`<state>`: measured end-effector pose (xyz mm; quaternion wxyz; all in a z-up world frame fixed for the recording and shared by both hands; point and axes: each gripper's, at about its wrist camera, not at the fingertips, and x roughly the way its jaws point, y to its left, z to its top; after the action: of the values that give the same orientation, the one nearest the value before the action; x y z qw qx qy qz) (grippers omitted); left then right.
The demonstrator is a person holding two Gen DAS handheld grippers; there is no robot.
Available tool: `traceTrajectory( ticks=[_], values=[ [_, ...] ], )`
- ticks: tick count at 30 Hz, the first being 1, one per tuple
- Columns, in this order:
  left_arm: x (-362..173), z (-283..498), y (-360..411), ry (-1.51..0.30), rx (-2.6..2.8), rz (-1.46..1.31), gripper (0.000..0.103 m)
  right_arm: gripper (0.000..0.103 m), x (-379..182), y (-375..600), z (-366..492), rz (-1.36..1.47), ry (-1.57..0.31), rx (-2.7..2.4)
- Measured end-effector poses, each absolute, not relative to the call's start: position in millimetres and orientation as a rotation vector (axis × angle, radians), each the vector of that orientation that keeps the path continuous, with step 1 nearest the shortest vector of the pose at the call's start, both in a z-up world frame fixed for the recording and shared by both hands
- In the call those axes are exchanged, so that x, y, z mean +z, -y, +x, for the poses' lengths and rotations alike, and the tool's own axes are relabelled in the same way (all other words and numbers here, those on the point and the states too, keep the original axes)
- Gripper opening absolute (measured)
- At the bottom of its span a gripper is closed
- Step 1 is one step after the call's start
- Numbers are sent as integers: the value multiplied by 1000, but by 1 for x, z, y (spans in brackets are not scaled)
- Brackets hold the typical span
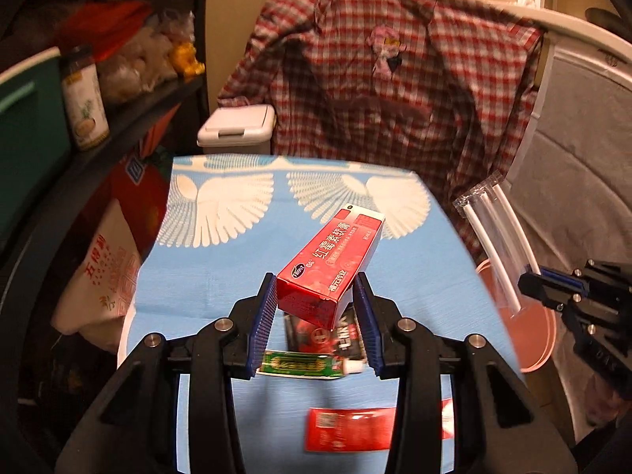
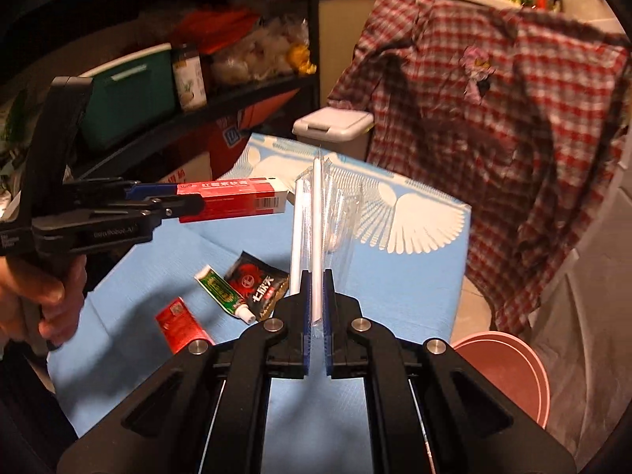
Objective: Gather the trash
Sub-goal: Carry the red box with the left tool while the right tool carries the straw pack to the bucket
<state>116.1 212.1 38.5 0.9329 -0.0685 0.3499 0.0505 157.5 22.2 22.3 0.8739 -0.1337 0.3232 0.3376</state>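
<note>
Blue table below: left gripper squeezes a red box; right gripper pinches a straw pack.

Red plaid shirt draped behind, green tub on black shelf; blue patterned tablecloth

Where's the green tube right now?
The green tube lies on the blue cloth, between the black sachet and red packet; in the left wrist view it's under the left gripper.
</note>
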Motion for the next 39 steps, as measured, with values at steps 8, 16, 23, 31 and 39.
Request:
traceTrajectory(
  ticks=[8,16,23,31,39],
  values=[
    [65,92,-194,-633,125,-165,39,5,38,18,136,-131,-646,600],
    [66,78,-163,-609,112,-173,39,5,53,57,122,-52,-614,546],
    [69,81,-151,-601,99,-169,39,5,60,88,116,-56,-598,498],
    [64,92,-129,-617,71,-159,39,5,48,125,129,-10,-587,406],
    [58,106,-109,-631,44,-141,39,5,32,151,139,26,-618,345]
  ],
)
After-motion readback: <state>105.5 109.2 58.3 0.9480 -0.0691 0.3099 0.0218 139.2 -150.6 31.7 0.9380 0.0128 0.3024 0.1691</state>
